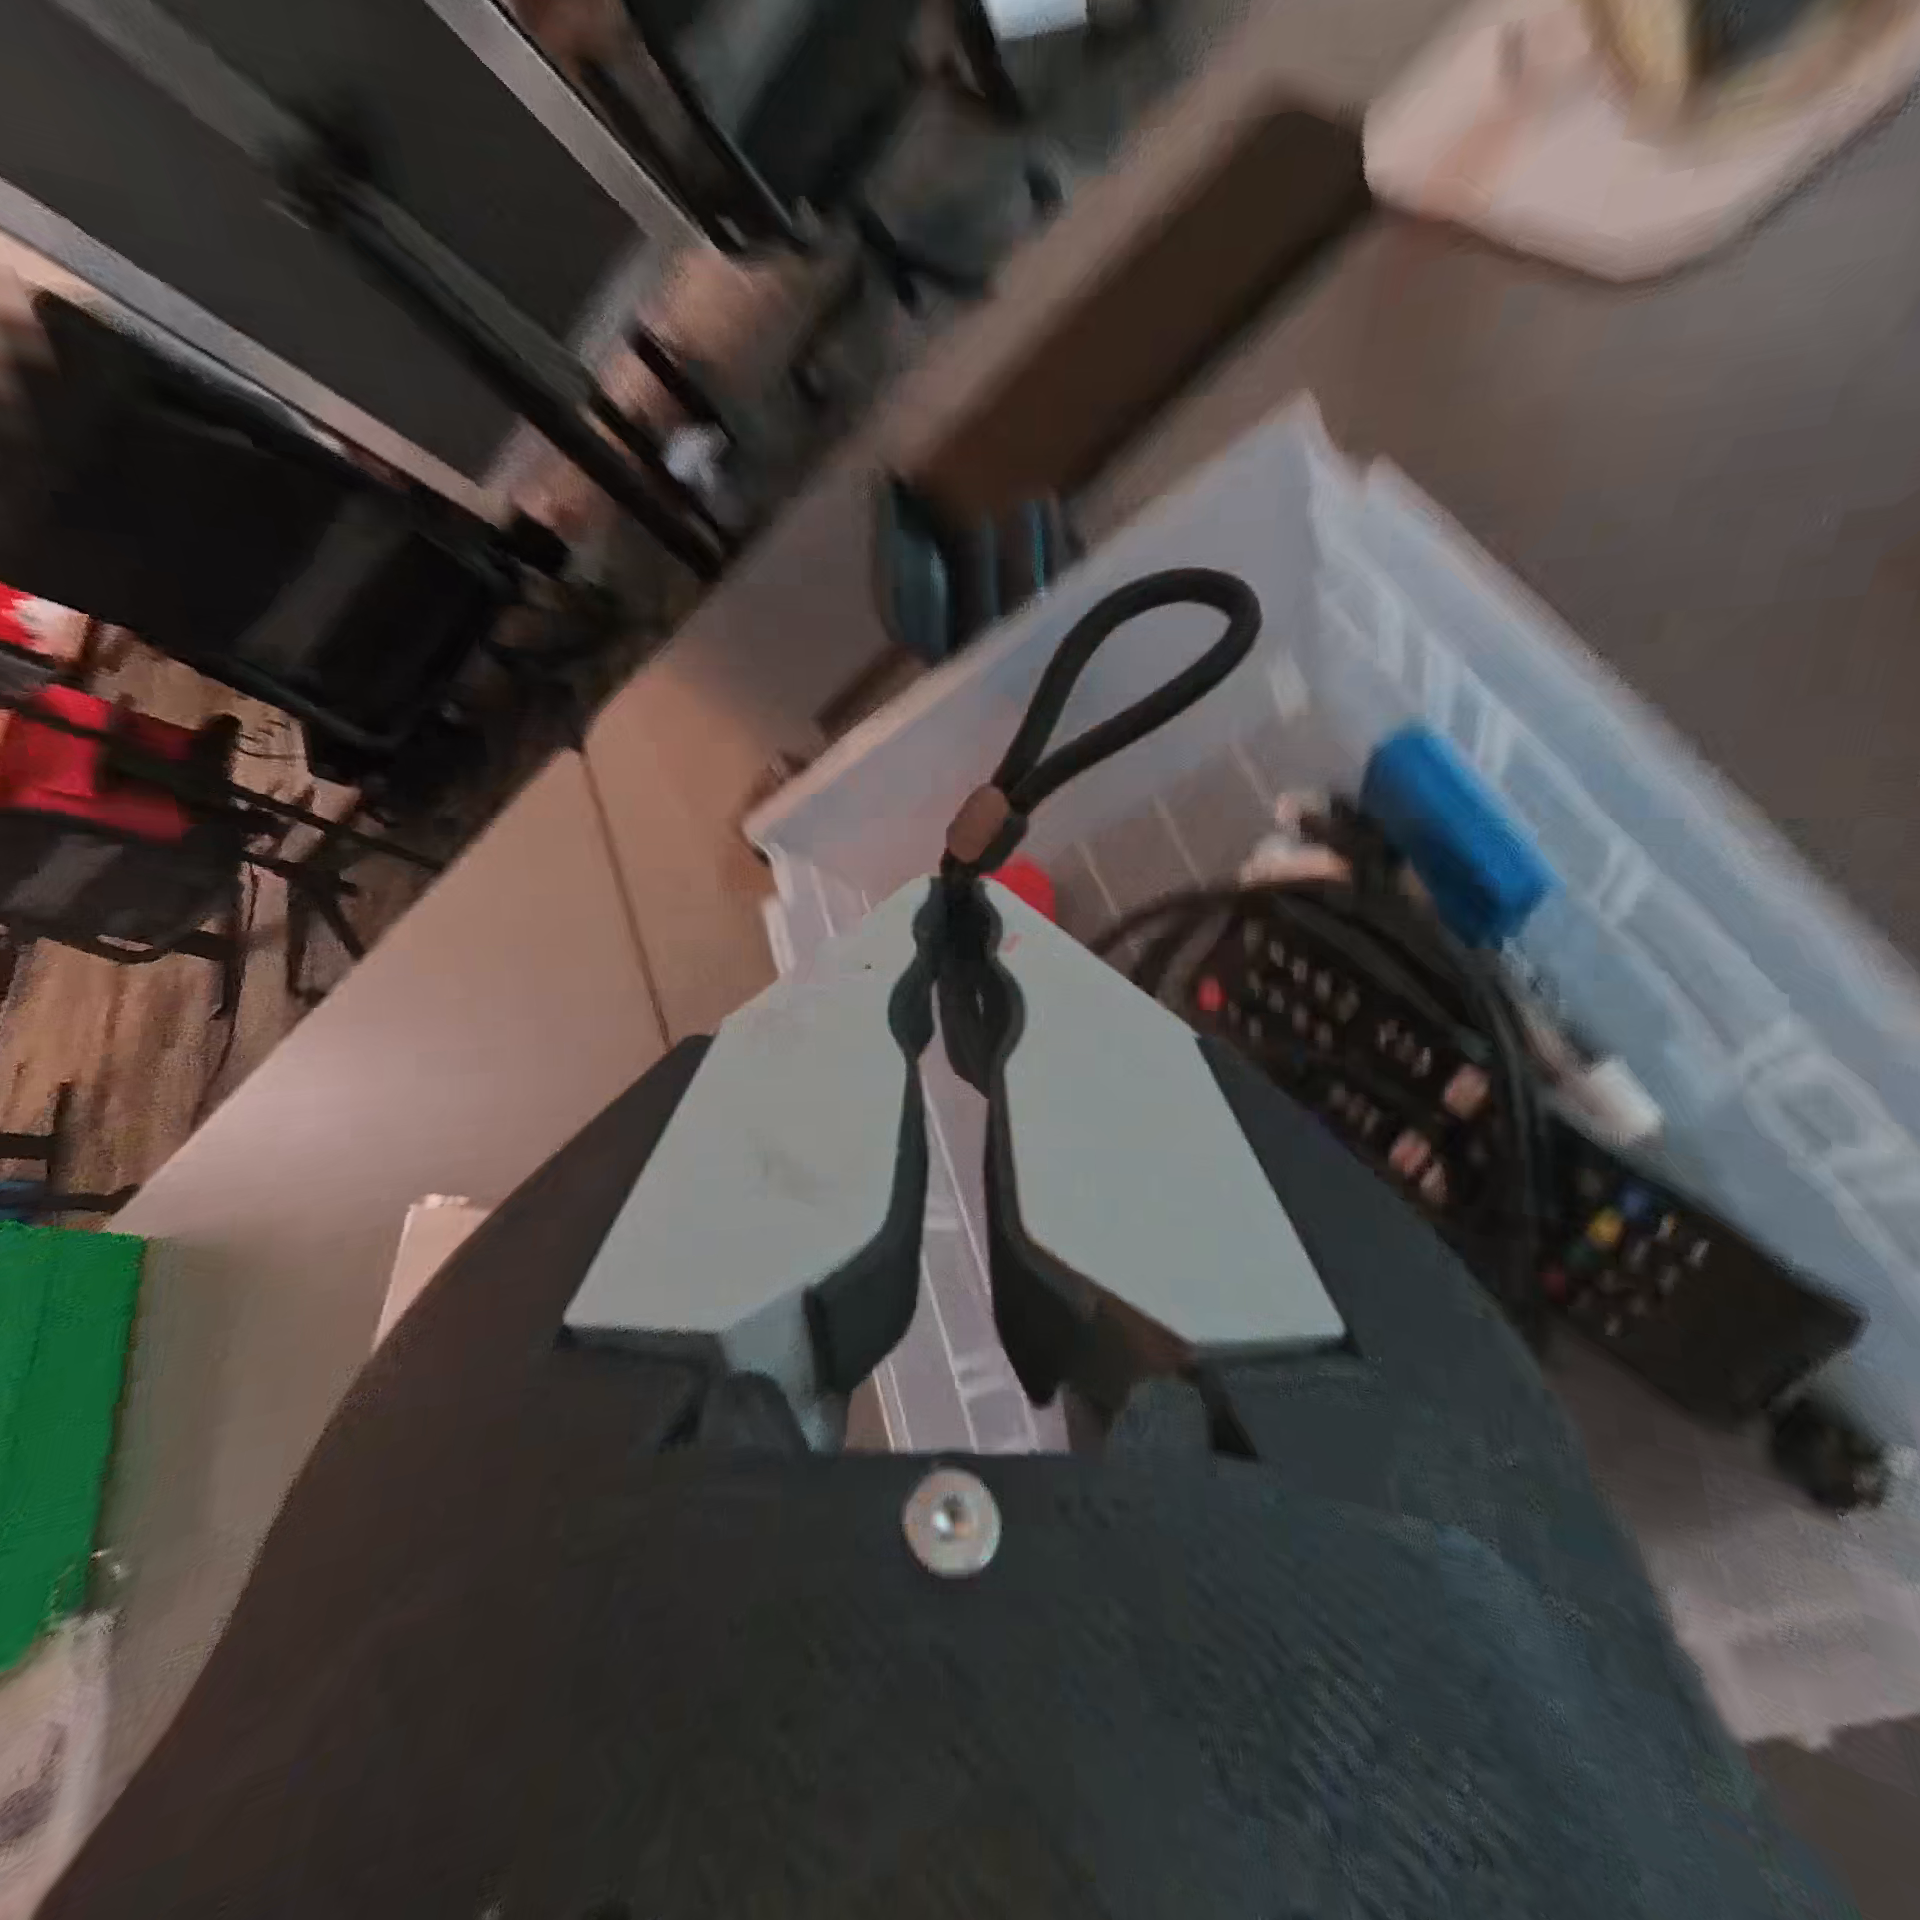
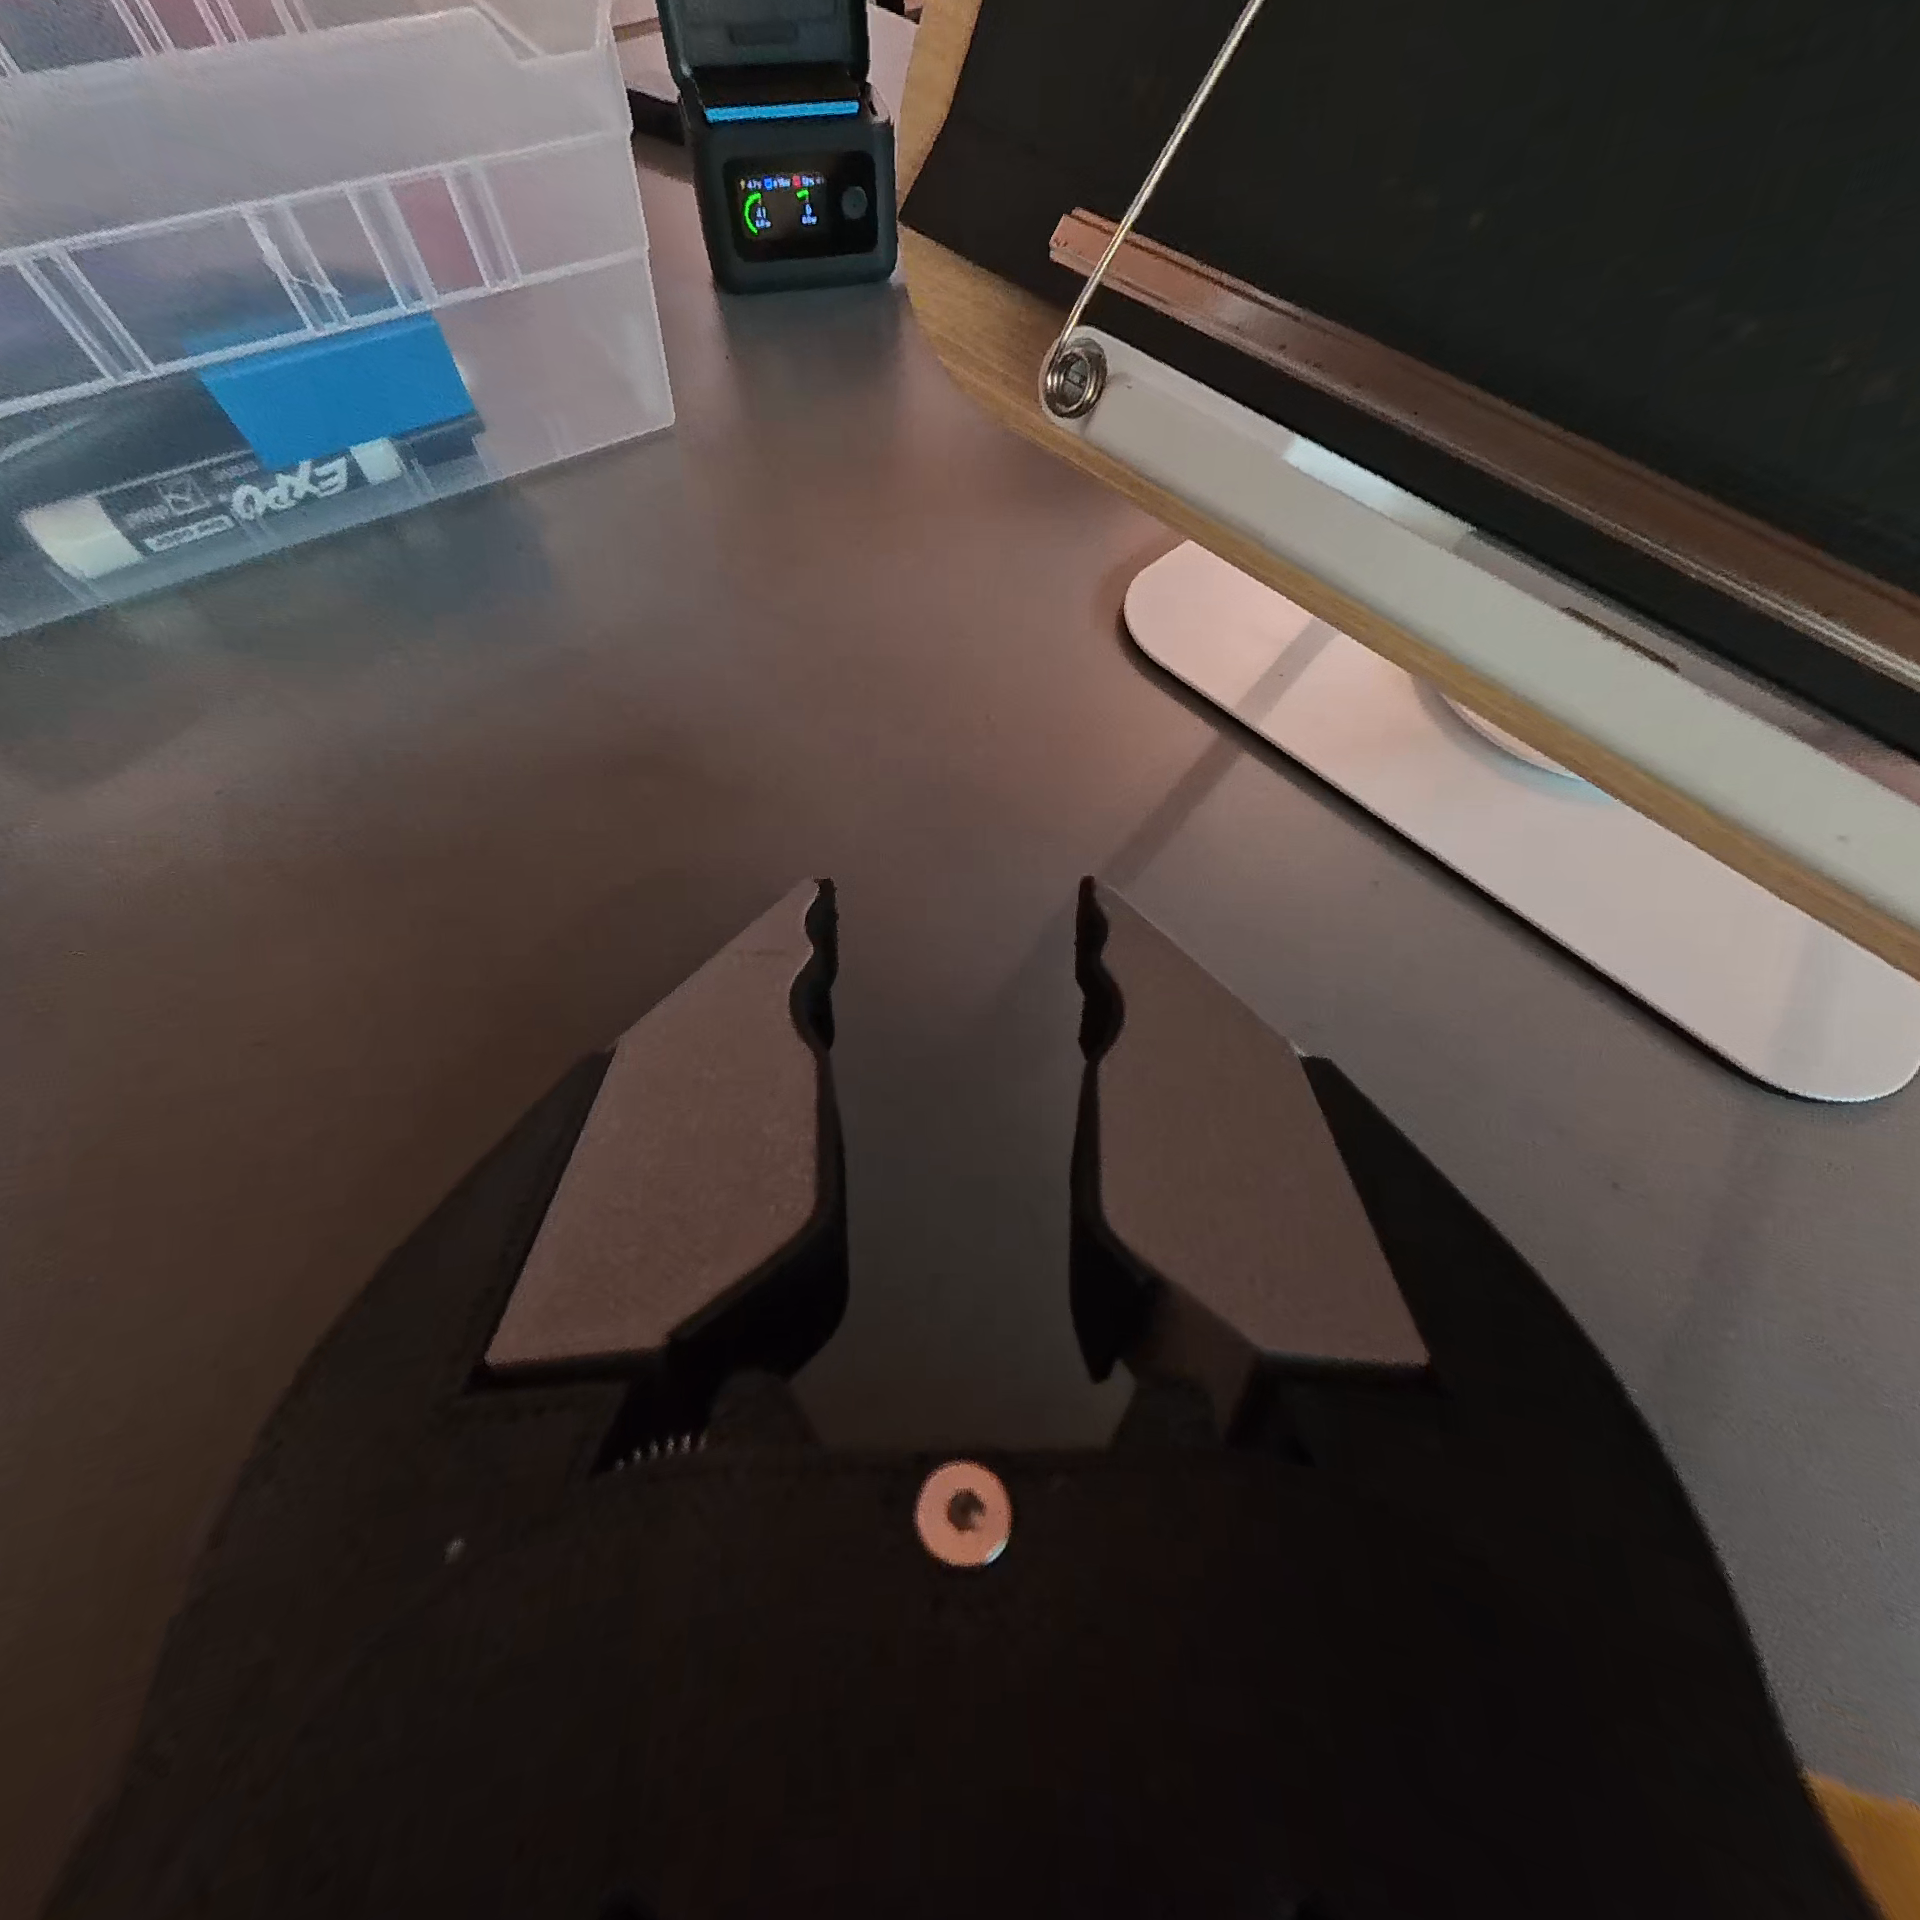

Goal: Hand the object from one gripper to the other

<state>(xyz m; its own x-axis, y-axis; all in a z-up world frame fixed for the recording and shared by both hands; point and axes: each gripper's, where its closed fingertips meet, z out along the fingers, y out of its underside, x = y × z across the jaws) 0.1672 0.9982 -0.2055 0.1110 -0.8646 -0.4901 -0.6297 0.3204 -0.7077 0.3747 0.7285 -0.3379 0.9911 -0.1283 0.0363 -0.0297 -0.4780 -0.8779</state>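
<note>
In the left wrist view, my left gripper (image 1: 956, 914) is shut on a black elastic hair tie (image 1: 1138, 686). The tie's loop sticks out past the fingertips, with a small brown bead (image 1: 982, 826) just beyond the tips. The gripper is held up in the air above a clear plastic bin (image 1: 1382, 623); the view is blurred. In the right wrist view, my right gripper (image 2: 956, 904) is open and empty, low over the dark grey desk (image 2: 623, 779). Neither gripper shows in the other's view.
The clear bin holds a black remote (image 1: 1455, 1122), cables and a blue object (image 1: 1455, 831); it also shows in the right wrist view (image 2: 312, 312) with a marker (image 2: 208, 509). A small device with a lit screen (image 2: 790, 197) stands behind. A monitor with white base (image 2: 1507, 810) stands right. The left gripper's tips are roughly 35 cm from the right gripper's.
</note>
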